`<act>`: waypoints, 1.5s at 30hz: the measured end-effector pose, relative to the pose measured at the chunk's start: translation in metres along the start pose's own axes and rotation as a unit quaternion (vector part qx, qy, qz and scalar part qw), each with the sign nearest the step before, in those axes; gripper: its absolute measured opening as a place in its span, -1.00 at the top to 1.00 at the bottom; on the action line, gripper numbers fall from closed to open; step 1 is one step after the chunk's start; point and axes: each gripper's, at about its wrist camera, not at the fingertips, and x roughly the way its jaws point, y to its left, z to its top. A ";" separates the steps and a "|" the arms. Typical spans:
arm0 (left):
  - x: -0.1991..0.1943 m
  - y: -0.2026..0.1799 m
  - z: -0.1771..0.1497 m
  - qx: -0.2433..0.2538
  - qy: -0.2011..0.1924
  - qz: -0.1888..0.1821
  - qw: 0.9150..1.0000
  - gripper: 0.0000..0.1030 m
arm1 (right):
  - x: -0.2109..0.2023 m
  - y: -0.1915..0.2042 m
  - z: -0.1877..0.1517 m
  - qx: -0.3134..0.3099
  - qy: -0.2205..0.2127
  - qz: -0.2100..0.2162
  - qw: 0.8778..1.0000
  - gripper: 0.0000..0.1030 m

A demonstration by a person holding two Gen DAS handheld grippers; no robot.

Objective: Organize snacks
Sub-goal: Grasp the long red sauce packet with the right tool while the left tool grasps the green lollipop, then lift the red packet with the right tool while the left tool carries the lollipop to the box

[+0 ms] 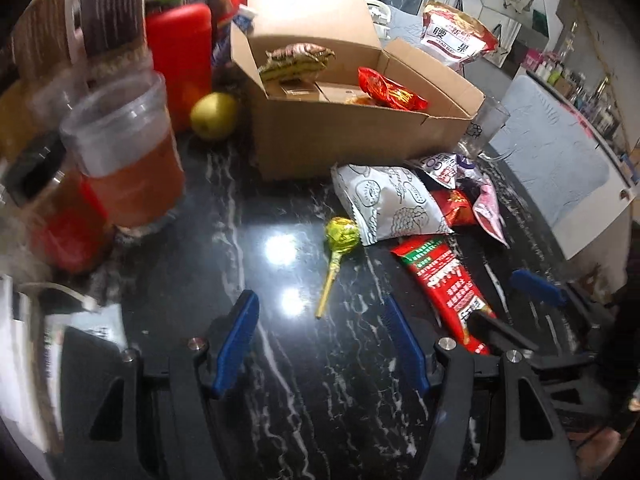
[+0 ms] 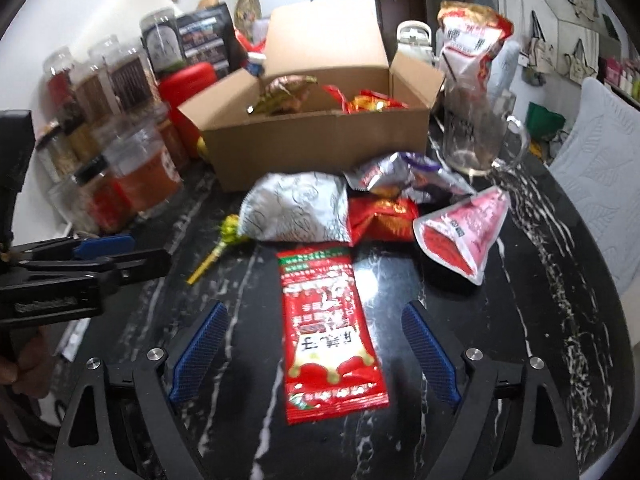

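An open cardboard box (image 1: 360,136) (image 2: 320,148) with a few snack packets inside stands on the black marble table (image 1: 280,400). In front of it lie a green lollipop (image 1: 340,234) (image 2: 230,228), a white bag (image 1: 392,200) (image 2: 296,208), a small red packet (image 2: 384,220), a pink pouch (image 2: 464,232) and a long red packet (image 1: 444,280) (image 2: 328,328). My left gripper (image 1: 320,298) is open just short of the lollipop's stick end. My right gripper (image 2: 314,307) is open, its fingers either side of the long red packet without touching it.
Spice jars (image 1: 128,152) and a red container (image 1: 180,60) crowd the left side. A yellow-green fruit (image 1: 214,116) lies beside the box. A glass mug (image 2: 476,136) and a red-and-white cashew bag (image 2: 472,40) stand right of the box. A pale padded chair (image 2: 592,184) is beyond the table's right edge.
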 end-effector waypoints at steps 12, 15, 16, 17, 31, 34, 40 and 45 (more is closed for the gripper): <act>0.026 0.005 0.014 0.011 0.023 -0.006 1.000 -0.25 | 0.040 0.001 0.000 -0.017 0.057 -0.020 0.998 -0.34; 0.032 0.003 0.018 0.015 0.025 -0.010 1.000 -0.25 | 0.043 0.007 -0.004 -0.051 0.058 -0.045 0.996 0.03; 0.034 0.001 0.020 0.019 0.026 -0.008 0.999 -0.25 | 0.043 0.006 -0.004 -0.050 0.055 -0.044 0.996 0.07; 0.036 0.000 0.021 0.023 0.026 -0.005 0.999 -0.25 | 0.043 0.004 -0.003 -0.042 0.056 -0.042 0.997 0.11; 0.070 -0.016 0.038 0.089 0.032 -0.029 0.995 0.29 | 0.039 -0.015 0.004 -0.007 0.061 -0.002 0.998 0.12; 0.073 -0.021 0.038 0.106 0.027 -0.029 0.994 0.43 | 0.041 -0.015 0.005 -0.007 0.060 -0.004 0.998 0.12; 0.070 -0.017 0.035 0.107 0.021 -0.033 0.993 0.52 | 0.041 -0.017 0.006 -0.003 0.060 -0.005 0.998 0.12; 0.057 -0.007 0.025 0.090 0.019 -0.034 0.995 0.51 | 0.037 -0.018 0.003 0.000 0.060 -0.005 0.998 0.12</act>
